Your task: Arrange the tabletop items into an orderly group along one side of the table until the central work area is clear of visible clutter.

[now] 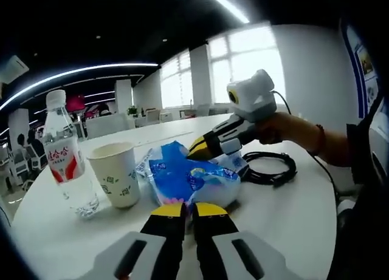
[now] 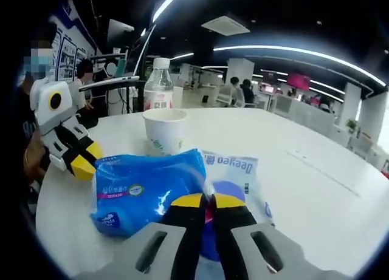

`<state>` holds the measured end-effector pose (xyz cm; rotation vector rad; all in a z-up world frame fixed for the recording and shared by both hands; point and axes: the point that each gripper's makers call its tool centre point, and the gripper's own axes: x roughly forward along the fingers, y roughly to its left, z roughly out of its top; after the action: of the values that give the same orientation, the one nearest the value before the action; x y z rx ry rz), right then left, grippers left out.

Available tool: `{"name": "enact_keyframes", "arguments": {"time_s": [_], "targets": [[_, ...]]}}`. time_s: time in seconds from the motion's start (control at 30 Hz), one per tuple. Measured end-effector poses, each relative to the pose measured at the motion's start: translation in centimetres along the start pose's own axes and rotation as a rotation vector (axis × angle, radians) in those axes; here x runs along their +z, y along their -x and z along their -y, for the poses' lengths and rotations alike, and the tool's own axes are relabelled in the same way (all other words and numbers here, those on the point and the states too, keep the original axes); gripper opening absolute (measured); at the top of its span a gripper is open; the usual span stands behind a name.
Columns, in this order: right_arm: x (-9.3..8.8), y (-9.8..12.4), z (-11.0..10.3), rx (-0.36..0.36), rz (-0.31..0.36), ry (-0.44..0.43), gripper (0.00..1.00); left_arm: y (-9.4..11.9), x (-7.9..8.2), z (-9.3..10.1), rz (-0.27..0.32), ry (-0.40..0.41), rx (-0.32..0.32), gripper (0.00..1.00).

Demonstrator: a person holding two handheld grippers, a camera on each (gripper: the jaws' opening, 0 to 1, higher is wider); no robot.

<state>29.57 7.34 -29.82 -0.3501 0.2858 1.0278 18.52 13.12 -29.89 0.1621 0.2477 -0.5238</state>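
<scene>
Tidying is mid-gather: my right gripper (image 2: 208, 201), jaws closed together, noses the blue packet (image 2: 149, 189) near the table (image 2: 316, 170) edge, my left gripper (image 1: 189, 210) likewise closed, so next I nudge it beside the paper cup (image 1: 115, 172) and bottle (image 1: 64, 152).

Bright, even indoor light | long white ceiling light strips (image 2: 292, 52) overhead | blown-out glare at tall far windows (image 1: 243, 64) | soft shadows on round white table (image 1: 292, 213) | fisheye bending at edges | sharp near, softer far.
</scene>
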Motion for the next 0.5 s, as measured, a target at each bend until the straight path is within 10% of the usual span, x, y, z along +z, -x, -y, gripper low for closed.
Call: {"name": "enact_keyframes", "arguments": {"time_s": [0.5], "targets": [[0.5,1.4,0.0,-0.025,0.030,0.001,0.01,0.4,0.1,-0.1,0.040,0.103,0.015,0.01]]}}
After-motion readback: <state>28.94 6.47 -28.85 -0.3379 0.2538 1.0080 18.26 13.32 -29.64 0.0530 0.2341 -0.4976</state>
